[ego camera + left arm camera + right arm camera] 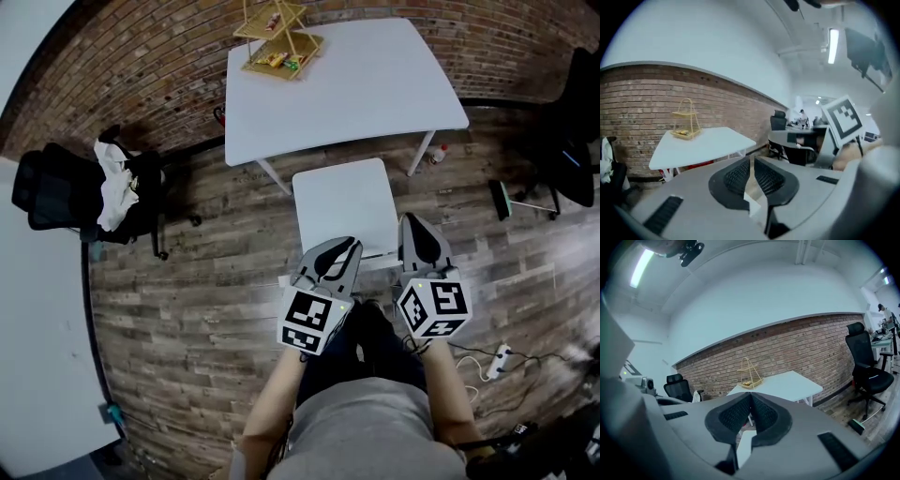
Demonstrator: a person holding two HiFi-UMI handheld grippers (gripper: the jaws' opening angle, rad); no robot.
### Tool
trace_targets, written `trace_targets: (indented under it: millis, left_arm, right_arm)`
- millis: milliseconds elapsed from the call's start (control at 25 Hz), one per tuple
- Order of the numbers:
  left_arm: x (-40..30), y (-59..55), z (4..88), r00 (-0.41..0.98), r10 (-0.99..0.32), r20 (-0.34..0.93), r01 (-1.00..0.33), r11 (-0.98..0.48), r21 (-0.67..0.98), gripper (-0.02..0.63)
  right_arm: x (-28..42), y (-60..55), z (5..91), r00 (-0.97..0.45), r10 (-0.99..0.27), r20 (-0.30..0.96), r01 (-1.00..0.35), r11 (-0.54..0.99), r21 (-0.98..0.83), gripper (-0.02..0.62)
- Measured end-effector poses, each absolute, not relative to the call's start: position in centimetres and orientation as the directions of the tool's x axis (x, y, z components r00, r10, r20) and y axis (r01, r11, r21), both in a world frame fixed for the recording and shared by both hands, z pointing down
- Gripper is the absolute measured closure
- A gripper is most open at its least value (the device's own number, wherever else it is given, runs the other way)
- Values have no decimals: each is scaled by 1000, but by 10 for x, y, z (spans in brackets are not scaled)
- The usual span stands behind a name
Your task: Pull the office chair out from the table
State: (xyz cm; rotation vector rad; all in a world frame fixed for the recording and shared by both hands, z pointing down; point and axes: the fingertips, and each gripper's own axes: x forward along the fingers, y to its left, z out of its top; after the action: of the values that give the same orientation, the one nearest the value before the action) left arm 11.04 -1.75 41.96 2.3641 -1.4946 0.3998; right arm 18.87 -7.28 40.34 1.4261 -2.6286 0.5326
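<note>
A black office chair (66, 192) with a white cloth draped over it stands at the left, beside the white desk edge (28, 328) and apart from the white table (347, 84). That chair also shows in the right gripper view (677, 386) and at the left gripper view's edge (608, 168). My left gripper (349, 246) hangs in the air over the near edge of a small white square top (345, 202); its jaws stand a narrow slit apart with nothing between them. My right gripper (411, 225) is beside it, shut and empty. Neither touches a chair.
A tiered wire stand (278, 39) with small items sits on the white table's far left corner. A second black office chair (574, 141) stands at the right. A green-and-black tool (501, 199) and a white power strip (499, 360) with cable lie on the wood floor.
</note>
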Motion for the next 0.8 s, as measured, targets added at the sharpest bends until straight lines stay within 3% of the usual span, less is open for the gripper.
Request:
trace_targets:
  millis: [320, 800]
  left_arm:
    - [64, -39, 358, 149, -961, 233, -989, -145, 35, 591]
    - [48, -31, 359, 77, -962, 262, -996, -63, 63, 591]
  right_arm:
    - [151, -64, 374, -599, -774, 203, -799, 561, -218, 583]
    - [132, -56, 360, -618, -764, 188, -786, 593, -176, 583]
